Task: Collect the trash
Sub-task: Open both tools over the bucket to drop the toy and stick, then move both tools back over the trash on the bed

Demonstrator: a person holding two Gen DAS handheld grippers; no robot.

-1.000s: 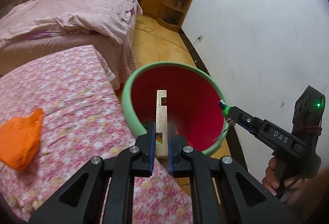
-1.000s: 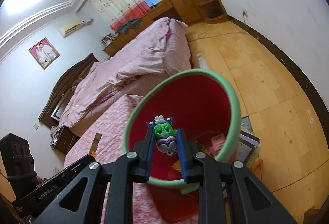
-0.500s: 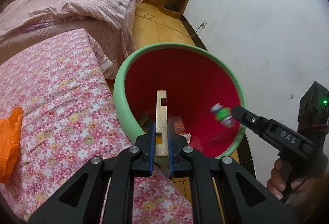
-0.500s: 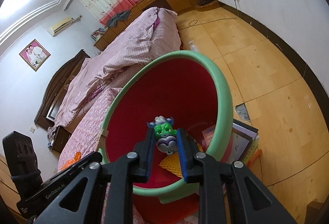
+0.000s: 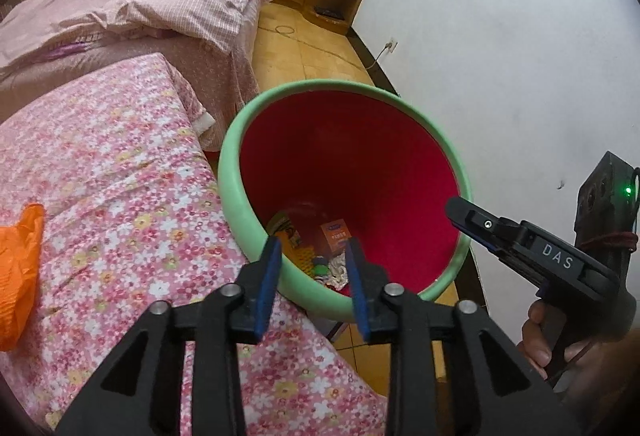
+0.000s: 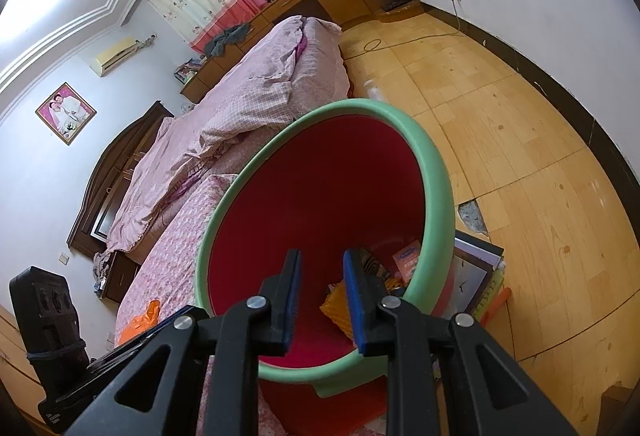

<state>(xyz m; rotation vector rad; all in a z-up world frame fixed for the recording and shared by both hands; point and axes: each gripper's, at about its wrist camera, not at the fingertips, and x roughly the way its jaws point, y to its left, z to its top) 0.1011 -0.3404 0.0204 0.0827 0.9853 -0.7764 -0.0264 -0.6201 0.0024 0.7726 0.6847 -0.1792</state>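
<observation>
Litter at the bottom of the red bin [image 5: 340, 140] is what I can read least: an orange carton [image 5: 335, 237], a yellow mesh piece [image 6: 335, 305] and crumpled wrappers lie jumbled there, partly masked by my own fingers, so I cannot tell which way each piece lies. The bin's green rim [image 5: 230, 172] touches the floral bedspread [image 5: 120, 172], mouth tilted towards me, long axis slanting away and down. My left gripper [image 5: 314, 268] hangs over the near rim, jaws opening, nothing between them. My right gripper [image 6: 320, 296] points into the bin, jaws apart and empty. An orange bag [image 5: 18, 272] lies on the bedspread, well left of the bin, cut off by the frame.
</observation>
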